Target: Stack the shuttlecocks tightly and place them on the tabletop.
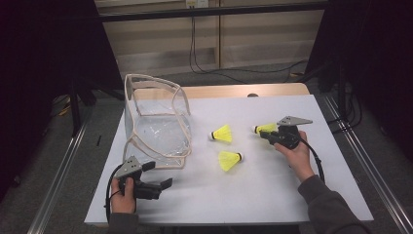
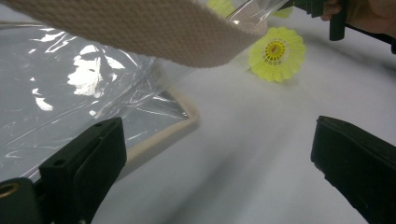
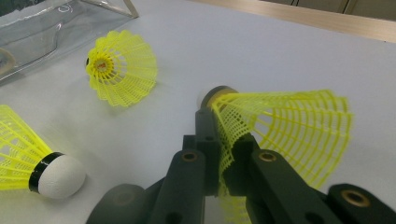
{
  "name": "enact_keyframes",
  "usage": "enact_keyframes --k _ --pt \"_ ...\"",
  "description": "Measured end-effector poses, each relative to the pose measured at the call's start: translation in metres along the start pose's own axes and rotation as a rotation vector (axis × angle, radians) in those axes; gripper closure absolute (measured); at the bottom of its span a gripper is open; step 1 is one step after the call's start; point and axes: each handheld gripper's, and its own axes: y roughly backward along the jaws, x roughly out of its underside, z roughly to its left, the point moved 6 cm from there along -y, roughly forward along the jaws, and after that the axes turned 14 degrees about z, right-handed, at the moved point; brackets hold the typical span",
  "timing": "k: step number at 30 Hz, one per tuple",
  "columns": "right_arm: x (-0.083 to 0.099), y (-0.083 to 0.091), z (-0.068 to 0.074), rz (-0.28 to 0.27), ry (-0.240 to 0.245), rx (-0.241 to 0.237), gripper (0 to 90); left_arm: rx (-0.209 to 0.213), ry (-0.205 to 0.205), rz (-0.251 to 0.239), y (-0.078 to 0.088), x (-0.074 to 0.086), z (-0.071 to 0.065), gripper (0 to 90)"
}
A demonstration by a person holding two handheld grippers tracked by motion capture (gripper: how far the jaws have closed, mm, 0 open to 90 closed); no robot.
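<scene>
A clear plastic bag (image 1: pixel 157 127) with beige webbing trim stands open at the left of the white table (image 1: pixel 272 195). Two yellow shuttlecocks (image 1: pixel 222 134) (image 1: pixel 230 160) lie loose to its right. My right gripper (image 1: pixel 263 132) is shut on the mesh skirt of a third shuttlecock (image 1: pixel 265 127), cork tip pointing left. In the right gripper view the jaws pinch that skirt (image 3: pixel 280 126), with my right gripper (image 3: pixel 219 135) just above the table. My left gripper (image 1: pixel 158 174) rests open by the bag's front corner; the left gripper view has its jaws wide apart, my left gripper (image 2: pixel 217 140) holding nothing beside the bag (image 2: pixel 70 93).
A beige strap (image 2: pixel 140 28) of the bag hangs across the top of the left gripper view, with one shuttlecock (image 2: pixel 276 53) beyond it. Two loose shuttlecocks (image 3: pixel 122 67) (image 3: pixel 28 158) lie ahead of the right jaws. Metal rails (image 1: pixel 360 161) flank the table; cables (image 1: pixel 204 63) run behind it.
</scene>
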Motion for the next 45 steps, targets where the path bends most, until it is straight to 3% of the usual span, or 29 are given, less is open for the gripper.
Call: enact_keyframes --k 45 --pt "-0.012 0.001 0.010 -0.020 0.022 -0.034 87.2 -0.002 0.005 -0.003 0.001 0.000 0.001 3.5"
